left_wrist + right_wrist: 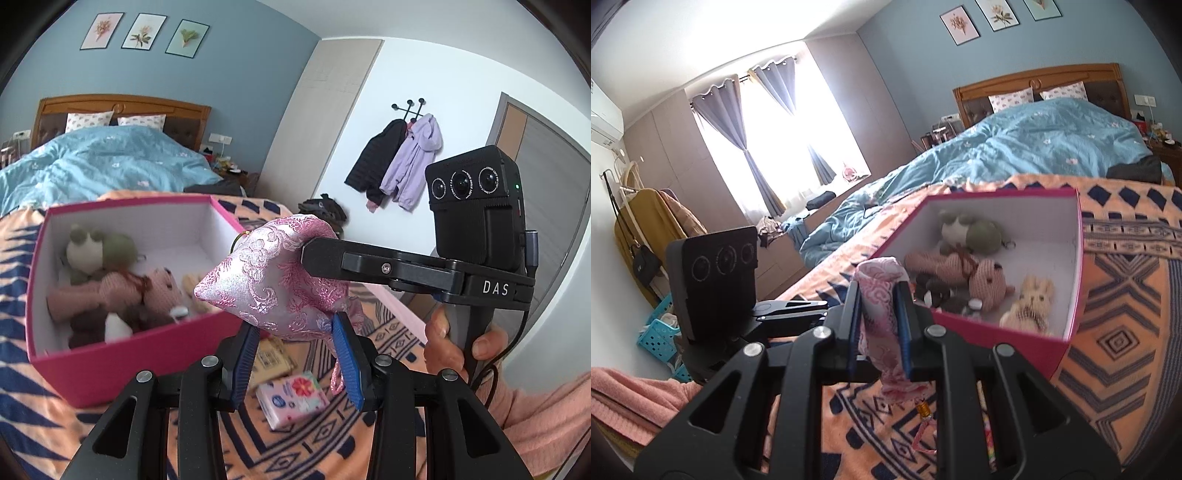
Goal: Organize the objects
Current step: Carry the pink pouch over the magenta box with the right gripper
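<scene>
A pink brocade sachet, a small stuffed satin pouch woven with pale floral scrolls (275, 280), hangs in mid-air above a bed, just beside the near rim of an open magenta cardboard box with a white lining (122, 349). The right gripper (878, 325) is clamped on the pouch, its blue-padded jaws pinching the fabric flat between them in the right wrist view; a pink cord with a small gold bead (923, 409) dangles below. The left gripper (299, 360) sits beneath the pouch with its jaws set narrowly apart; its right pad meets the gathered lower end of the pouch, but whether the pair actually grips it cannot be told.

The pouch looks light and soft, its filling yielding where it is squeezed, and the satin weave is probably slippery; the gathered neck near the cord seems the surest place to hold, since the plump body could slide out of a pinch.

Inside the box lie several plush toys: a green frog (964, 230), a pink ribbed bear (988, 286) and a cream rabbit (1030, 301). The box rests on an orange blanket with navy geometric patterns (1126, 295), where a small floral tissue packet (293, 400) also lies. A person's hand (458, 345) grasps the right gripper's handle.
</scene>
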